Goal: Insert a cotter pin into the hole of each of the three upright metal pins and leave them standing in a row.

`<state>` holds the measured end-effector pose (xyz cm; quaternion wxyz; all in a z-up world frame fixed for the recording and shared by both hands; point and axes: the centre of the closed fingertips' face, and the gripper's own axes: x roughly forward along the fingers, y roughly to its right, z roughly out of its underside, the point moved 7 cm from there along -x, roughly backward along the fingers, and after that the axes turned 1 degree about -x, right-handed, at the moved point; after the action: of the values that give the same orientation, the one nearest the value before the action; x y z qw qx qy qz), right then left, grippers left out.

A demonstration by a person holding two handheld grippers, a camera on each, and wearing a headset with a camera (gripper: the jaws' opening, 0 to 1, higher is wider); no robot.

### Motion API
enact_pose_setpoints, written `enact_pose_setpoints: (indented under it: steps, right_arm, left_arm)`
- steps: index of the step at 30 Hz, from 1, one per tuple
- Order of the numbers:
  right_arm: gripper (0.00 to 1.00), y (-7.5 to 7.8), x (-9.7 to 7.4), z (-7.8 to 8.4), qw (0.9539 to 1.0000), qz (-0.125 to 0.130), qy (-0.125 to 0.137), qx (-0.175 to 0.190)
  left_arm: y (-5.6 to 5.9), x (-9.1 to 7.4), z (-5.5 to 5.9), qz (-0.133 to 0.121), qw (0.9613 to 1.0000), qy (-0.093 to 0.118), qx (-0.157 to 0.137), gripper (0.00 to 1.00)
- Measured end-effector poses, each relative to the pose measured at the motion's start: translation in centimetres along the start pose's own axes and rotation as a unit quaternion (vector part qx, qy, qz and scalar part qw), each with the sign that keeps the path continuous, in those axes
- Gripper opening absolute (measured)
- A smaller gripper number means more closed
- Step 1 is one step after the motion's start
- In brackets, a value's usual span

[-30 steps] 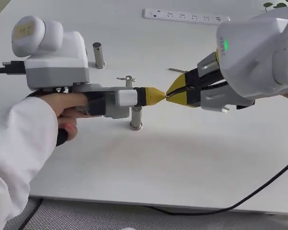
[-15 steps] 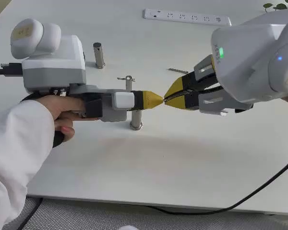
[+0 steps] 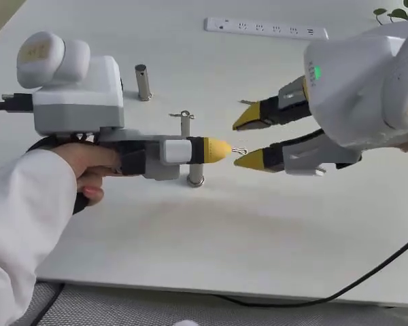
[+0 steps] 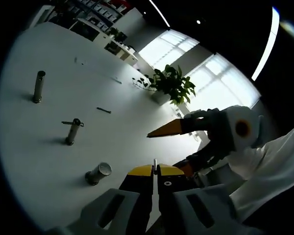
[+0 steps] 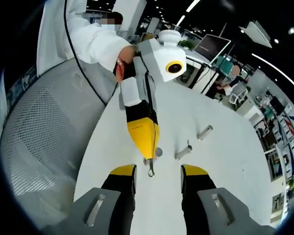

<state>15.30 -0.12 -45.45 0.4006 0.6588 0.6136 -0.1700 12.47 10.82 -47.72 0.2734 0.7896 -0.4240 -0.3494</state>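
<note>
At a white workbench (image 3: 211, 231), the left gripper (image 3: 226, 150) clenches a cotter pin (image 3: 240, 151), whose looped head juts from the yellow tips. The right gripper (image 3: 236, 144) faces it tip to tip, its jaws parted above and below the loop and clear of it.

Dark lettering runs beside a green light on the right gripper's casing, and small print marks the left gripper's yellow tip in the right gripper view. Both are too small to read.

Three metal pins stand on the bench. The far pin (image 3: 143, 82) is upright and bare. The middle pin (image 3: 185, 122) already carries a cotter pin through its top. The near pin (image 3: 194, 178) shows little more than its base in the head view, with its shaft behind the left gripper; in the left gripper view it stands in plain sight.

A loose cotter pin (image 3: 245, 102) lies on the bench, partly covered by the right gripper's upper jaw. A power strip (image 3: 266, 28) lies along the far edge, and a plant (image 3: 394, 8) is cut off at the corner.

The left hand (image 3: 88, 166), in a white sleeve (image 3: 20, 217), wraps the handle and holds the gripper level, pointing right. The right gripper reaches in from the frame's right edge, its casing covering nearly all of the hand behind it.
</note>
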Motion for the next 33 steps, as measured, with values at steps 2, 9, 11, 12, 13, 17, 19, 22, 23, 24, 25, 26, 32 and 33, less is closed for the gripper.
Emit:
enact_pose_setpoints:
  steps: [2,9,11,12,13,17,19,22,23,24,25,26,32,33]
  right_arm:
    - [0.28,-0.1,0.0,0.7,0.9993,-0.016,-0.012,0.031]
    - [0.31,-0.8,0.3,2.8,0.9889,-0.048,0.009,0.141]
    - [0.31,-1.3,0.3,2.9,0.9844,-0.064,0.019,0.162]
    - [0.32,-1.5,0.4,2.9,0.9801,-0.072,0.03,0.182]
    - [0.32,-1.5,0.4,2.9,0.9775,-0.075,0.038,0.194]
    - [0.31,-2.0,0.3,2.5,0.9622,-0.101,0.081,0.239]
    - [0.31,-2.1,0.1,2.3,0.9578,-0.103,0.096,0.251]
    - [0.29,-2.3,-0.4,1.8,0.9547,-0.107,0.112,0.254]
    - [0.28,-2.3,-0.5,1.6,0.9545,-0.109,0.117,0.252]
    - [0.27,-2.4,-0.6,1.5,0.9545,-0.111,0.12,0.25]
    - [0.25,-2.4,-0.7,1.3,0.9549,-0.114,0.124,0.244]
    - [0.24,-2.5,-0.8,1.2,0.9556,-0.115,0.125,0.24]
    - [0.22,-2.5,-0.5,1.0,0.9576,-0.12,0.126,0.229]
    - [0.21,-2.6,-0.4,0.9,0.9579,-0.122,0.126,0.227]
  left_arm:
    - [0.1,-0.1,-0.1,0.001,0.9999,0.003,0.013,0.0]
    - [1.2,-0.9,-0.7,0.01,0.9935,0.0,0.114,0.0]
    - [1.5,-1.0,-0.9,0.015,0.9879,-0.002,0.154,0.0]
    - [1.6,-1.0,-1.0,0.018,0.985,-0.002,0.171,0.0]
    - [1.8,-1.1,-1.0,0.023,0.9802,-0.003,0.197,0.0]
    - [2.1,-1.3,-1.4,0.043,0.9665,-0.002,0.253,0.0]
    - [2.3,-1.5,-1.3,0.051,0.958,-0.007,0.282,0.0]
    - [2.3,-1.7,-1.1,0.058,0.9421,-0.019,0.33,0.0]
    - [1.8,-1.9,-1.2,0.06,0.9387,-0.021,0.339,0.0]
    - [1.6,-2.1,-1.2,0.067,0.9336,-0.029,0.351,0.0]
    - [1.6,-2.0,-1.1,0.067,0.9339,-0.031,0.35,0.0]
    - [1.6,-2.0,-1.0,0.069,0.931,-0.036,0.357,0.0]
    - [1.7,-1.8,-0.7,0.079,0.9253,-0.044,0.368,0.0]
    - [1.6,-1.7,-0.6,0.077,0.9254,-0.047,0.368,0.0]
